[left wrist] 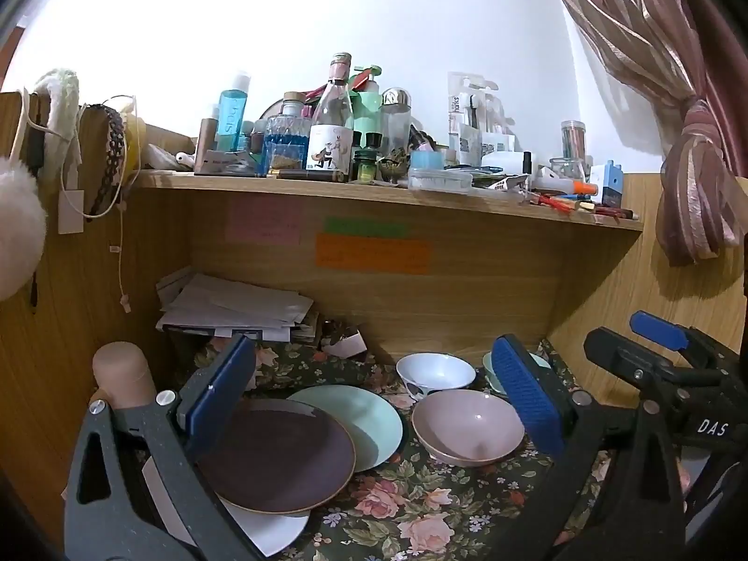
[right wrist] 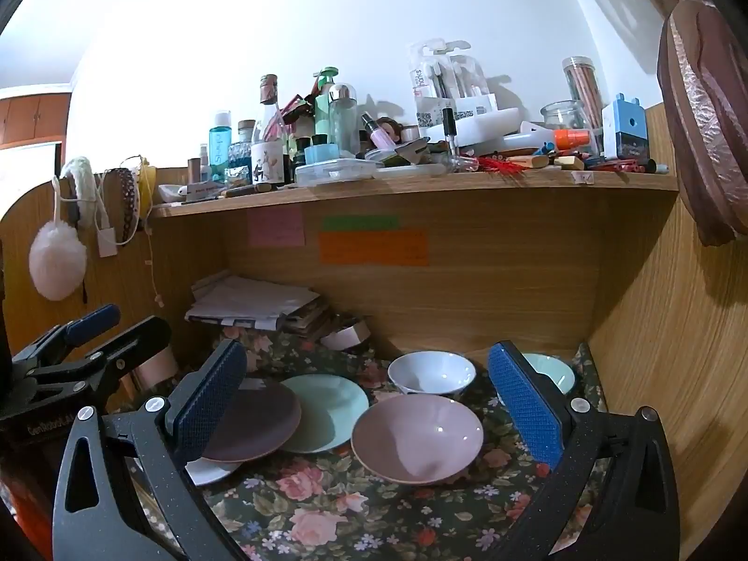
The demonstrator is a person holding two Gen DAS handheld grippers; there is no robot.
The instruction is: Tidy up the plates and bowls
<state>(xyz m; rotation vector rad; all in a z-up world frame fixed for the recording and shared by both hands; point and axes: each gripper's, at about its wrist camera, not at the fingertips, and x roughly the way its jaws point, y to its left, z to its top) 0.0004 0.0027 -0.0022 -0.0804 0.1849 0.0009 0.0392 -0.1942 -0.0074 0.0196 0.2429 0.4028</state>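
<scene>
On a dark floral tablecloth (right wrist: 355,514) inside a wooden desk alcove, the dishes lay in a loose cluster. A brown plate (left wrist: 276,458) sat at the left, overlapping the rim of a mint-green plate (left wrist: 369,420) behind it and resting on top of a white plate (left wrist: 271,533), of which only an edge showed. To the right of the plates stood a pink bowl (left wrist: 467,430), upright and empty. Behind it was a white bowl (left wrist: 435,371) with a dark pattern on its outer wall, and further right a pale green bowl (right wrist: 551,371), half hidden by a gripper finger in both views.

The left gripper (left wrist: 374,411) hung over the plates with its jaws spread wide apart and nothing between the blue pads; the brown plate lay below its left finger. The right gripper (right wrist: 369,411) was likewise wide open and empty, framing the pink bowl and the mint-green plate without touching either. Each gripper appeared at the edge of the other's view, side by side.

At the back of the alcove lay a stack of papers (right wrist: 252,301), with pink, green and orange sticky notes (right wrist: 374,248) on the rear panel. The shelf (right wrist: 420,184) above was crowded with bottles, jars and pens. A curtain (left wrist: 692,177) hung at the right.
</scene>
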